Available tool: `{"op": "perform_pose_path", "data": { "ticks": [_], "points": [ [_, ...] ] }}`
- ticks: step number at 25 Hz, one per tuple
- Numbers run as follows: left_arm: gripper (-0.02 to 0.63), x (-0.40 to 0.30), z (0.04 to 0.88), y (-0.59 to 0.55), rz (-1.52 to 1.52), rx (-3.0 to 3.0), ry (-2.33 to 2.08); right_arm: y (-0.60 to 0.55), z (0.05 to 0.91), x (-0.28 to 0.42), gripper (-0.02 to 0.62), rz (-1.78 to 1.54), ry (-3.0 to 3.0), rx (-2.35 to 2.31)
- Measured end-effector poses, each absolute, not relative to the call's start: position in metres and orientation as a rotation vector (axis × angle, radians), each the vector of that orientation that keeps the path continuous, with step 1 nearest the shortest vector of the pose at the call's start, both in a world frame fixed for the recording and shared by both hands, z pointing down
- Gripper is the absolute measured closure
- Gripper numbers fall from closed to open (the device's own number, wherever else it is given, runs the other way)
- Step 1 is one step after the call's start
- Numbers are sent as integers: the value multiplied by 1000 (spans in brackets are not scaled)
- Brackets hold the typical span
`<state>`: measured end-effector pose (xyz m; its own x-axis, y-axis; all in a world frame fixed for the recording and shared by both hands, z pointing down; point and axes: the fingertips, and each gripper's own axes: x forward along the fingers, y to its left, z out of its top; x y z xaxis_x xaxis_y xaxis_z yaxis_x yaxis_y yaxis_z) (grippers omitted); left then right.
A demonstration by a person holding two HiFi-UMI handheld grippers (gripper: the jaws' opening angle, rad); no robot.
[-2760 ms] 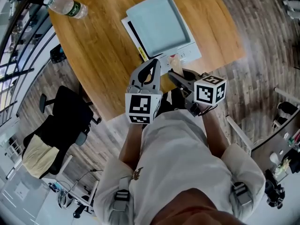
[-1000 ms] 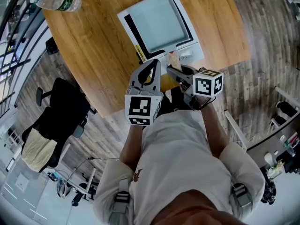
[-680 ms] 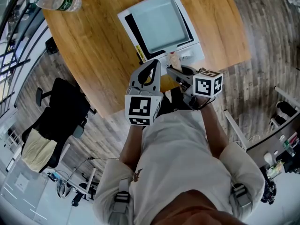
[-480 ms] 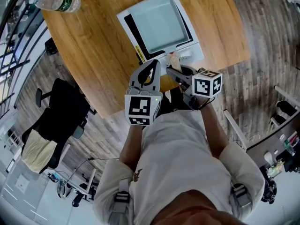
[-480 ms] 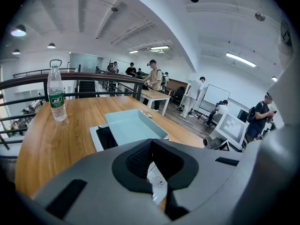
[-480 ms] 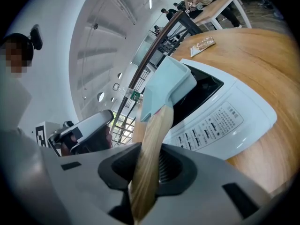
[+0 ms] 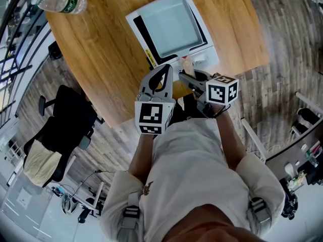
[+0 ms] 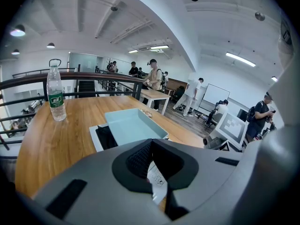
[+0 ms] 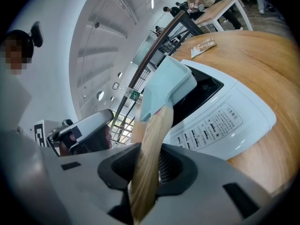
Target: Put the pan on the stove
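A pale blue square pan sits on the white stove on the wooden table. Its wooden handle points back toward me. My right gripper is at that handle. In the right gripper view the handle runs between the jaws, which are opening; a thin gap shows beside one pad. The pan rests on the stove's black glass. My left gripper hovers just left of the handle, shut and holding nothing. From the left gripper view, the pan lies ahead.
A water bottle lies at the table's far left corner. A black office chair stands on the floor by the table's left edge. A small packet lies beyond the stove. People stand far behind the table.
Since the earliest frame the pan and stove sit a little higher and more turned in my view. Over the last second the pan stays put and the right gripper's marker cube turns slightly.
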<state>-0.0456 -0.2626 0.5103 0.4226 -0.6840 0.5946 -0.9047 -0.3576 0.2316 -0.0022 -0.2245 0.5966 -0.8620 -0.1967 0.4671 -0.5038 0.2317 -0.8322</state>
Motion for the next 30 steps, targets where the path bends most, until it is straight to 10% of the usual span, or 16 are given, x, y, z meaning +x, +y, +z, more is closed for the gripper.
{"op": "perform_pose_path", "data": {
  "ticks": [30],
  "points": [
    [588,-41,507,-257,554,2158,-1338,-235,595,-2,380,1573,-2255,666]
  ]
}}
